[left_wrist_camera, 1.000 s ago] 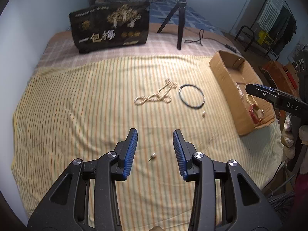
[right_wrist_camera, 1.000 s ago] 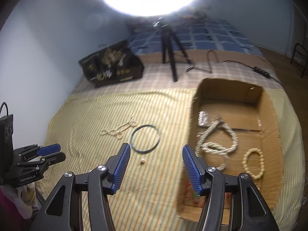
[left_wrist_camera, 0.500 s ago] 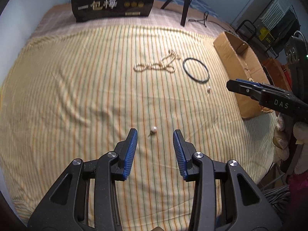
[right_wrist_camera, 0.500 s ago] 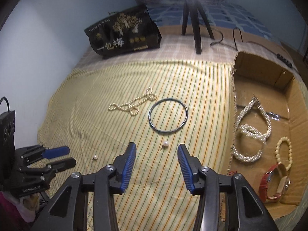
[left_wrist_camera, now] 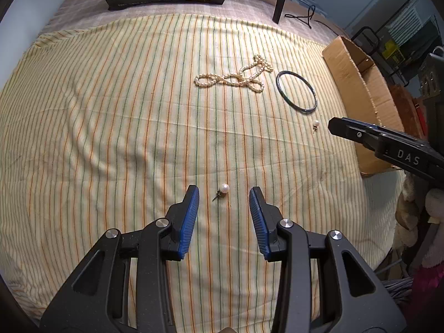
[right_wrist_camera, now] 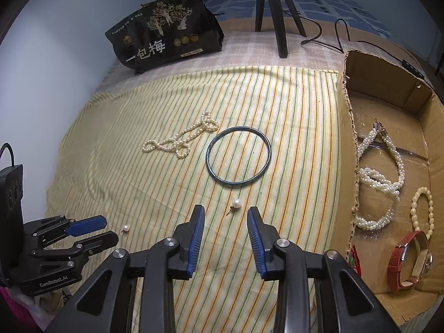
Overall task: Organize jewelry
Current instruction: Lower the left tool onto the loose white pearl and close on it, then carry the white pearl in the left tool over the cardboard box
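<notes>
Two pearl stud earrings lie on the striped cloth. One pearl earring sits just ahead of my open left gripper, between its fingertips; it also shows in the right wrist view. The other pearl earring lies just ahead of my open right gripper; it also shows in the left wrist view. A pearl necklace and a dark bangle lie farther back. The cardboard box on the right holds a twisted pearl necklace, a bead bracelet and a red watch.
A black printed bag stands at the back of the bed. Tripod legs and a cable stand behind the cloth. The cloth's front edge drops off near both grippers. Clutter lies off the bed's right side.
Both grippers have tilted down and moved in toward the cloth. Each pearl earring now lies just ahead of a gripper's fingertips. The jewelry has not moved.
</notes>
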`<state>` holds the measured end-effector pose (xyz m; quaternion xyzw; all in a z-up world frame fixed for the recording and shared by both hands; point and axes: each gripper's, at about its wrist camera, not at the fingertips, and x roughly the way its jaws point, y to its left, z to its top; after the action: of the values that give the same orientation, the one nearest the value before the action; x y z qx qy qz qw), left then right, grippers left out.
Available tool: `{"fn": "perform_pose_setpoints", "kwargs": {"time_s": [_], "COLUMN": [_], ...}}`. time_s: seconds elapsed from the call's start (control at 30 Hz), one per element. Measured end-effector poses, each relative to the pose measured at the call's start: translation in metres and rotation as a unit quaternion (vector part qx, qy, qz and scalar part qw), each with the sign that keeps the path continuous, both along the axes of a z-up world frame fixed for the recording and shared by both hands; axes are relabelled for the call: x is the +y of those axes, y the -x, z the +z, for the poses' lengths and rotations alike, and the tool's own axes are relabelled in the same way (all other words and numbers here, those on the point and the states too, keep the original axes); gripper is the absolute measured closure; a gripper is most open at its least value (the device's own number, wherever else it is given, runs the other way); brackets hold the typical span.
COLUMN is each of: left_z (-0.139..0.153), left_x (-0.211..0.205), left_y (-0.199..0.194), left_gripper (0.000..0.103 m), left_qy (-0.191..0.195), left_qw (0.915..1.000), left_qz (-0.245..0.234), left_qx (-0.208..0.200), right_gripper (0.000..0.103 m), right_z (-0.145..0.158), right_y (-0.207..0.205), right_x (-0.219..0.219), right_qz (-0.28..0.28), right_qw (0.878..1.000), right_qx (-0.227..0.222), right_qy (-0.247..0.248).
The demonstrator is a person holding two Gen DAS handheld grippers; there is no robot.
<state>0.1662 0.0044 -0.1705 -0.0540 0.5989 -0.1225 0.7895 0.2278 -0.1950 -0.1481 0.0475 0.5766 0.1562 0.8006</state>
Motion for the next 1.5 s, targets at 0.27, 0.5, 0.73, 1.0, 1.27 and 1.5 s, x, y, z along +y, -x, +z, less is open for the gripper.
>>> {"fn": "perform_pose_setpoints", "kwargs": {"time_s": [0.27, 0.5, 0.73, 1.0, 1.27, 1.5], "left_z": [-0.009, -0.017, -0.023, -0.027, -0.029, -0.021], "left_x": [-0.007, -0.011, -0.012, -0.013, -0.011, -0.007], "left_y": [-0.010, -0.015, -0.017, -0.018, -0.021, -0.018], "left_gripper": [0.070, 0.075, 0.079, 0.084, 0.095, 0.097], "left_qy": [-0.019, -0.028, -0.032, -0.037, -0.039, -0.033], "left_qw": [0.9998, 0.9995, 0.9994, 0.9992, 0.9992, 0.9994], "left_qz": [-0.004, -0.009, -0.011, -0.013, -0.008, -0.004], "left_qx": [0.004, 0.008, 0.010, 0.010, 0.010, 0.005], "right_gripper": [0.076, 0.079, 0.081, 0.085, 0.096, 0.096], "right_z": [-0.009, -0.014, -0.022, -0.033, -0.034, -0.025], "right_y": [-0.005, -0.010, -0.014, -0.018, -0.018, -0.015], "right_x": [0.005, 0.010, 0.011, 0.015, 0.024, 0.022], "right_qz": [0.001, -0.003, -0.008, -0.010, 0.002, 0.002], "right_qw": [1.000, 1.000, 0.999, 0.999, 0.998, 0.998], "right_qx": [0.006, 0.006, 0.009, 0.011, 0.006, -0.003], "right_qy": [0.008, 0.020, 0.030, 0.045, 0.064, 0.056]}}
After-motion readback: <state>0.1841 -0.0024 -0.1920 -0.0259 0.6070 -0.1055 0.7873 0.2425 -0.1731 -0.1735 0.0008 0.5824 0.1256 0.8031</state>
